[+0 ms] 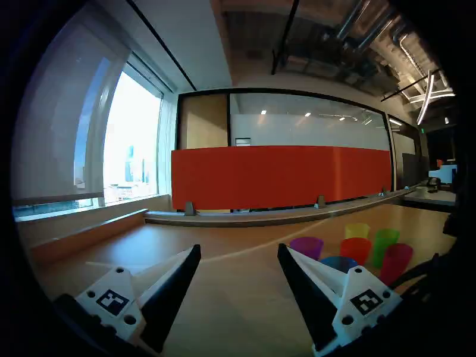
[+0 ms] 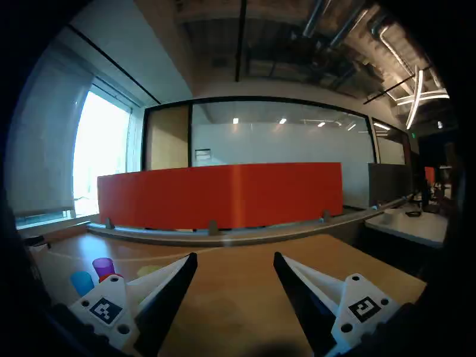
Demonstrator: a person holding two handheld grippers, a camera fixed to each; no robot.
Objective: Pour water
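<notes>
Left claw (image 1: 238, 246) is wide open w/ nothing btwn its fingers (image 1: 172, 279) and no grip on anything. It hangs low over the wooden worktop (image 1: 238, 315). Right claw (image 2: 234, 254) is the same: spread wide, empty, low over the worktop (image 2: 238, 303).

Cups, left gripper view: a tight cluster of plastic cups stands upright on the worktop, to the right of & beyond the left claw's right-hand finger.
- Purple cup (image 1: 306, 246) is nearest the centre.
- Blue cup (image 1: 337, 262) is just beside it, partly hidden behind that finger.
- Orange cup (image 1: 356, 250) stands behind the blue one.
- Yellow cup (image 1: 357, 229) is at the back.
- Green cup (image 1: 384, 243) is to the yellow one's right.
- Pink cup (image 1: 397, 262) is at the right edge of the group.

Can't tell whether any of them holds water.

Right gripper view: the cups sit far left, beside the right claw's left-hand finger. Purple cup (image 2: 103, 266) & blue cup (image 2: 81, 282) are clear; the others are mostly hidden behind the finger.

Bkgd: an orange partition (image 1: 279, 175) runs along the far edge of the worktop. There's a bright window (image 1: 128, 149) on the left & a white desk (image 2: 410, 225) off to the right.
</notes>
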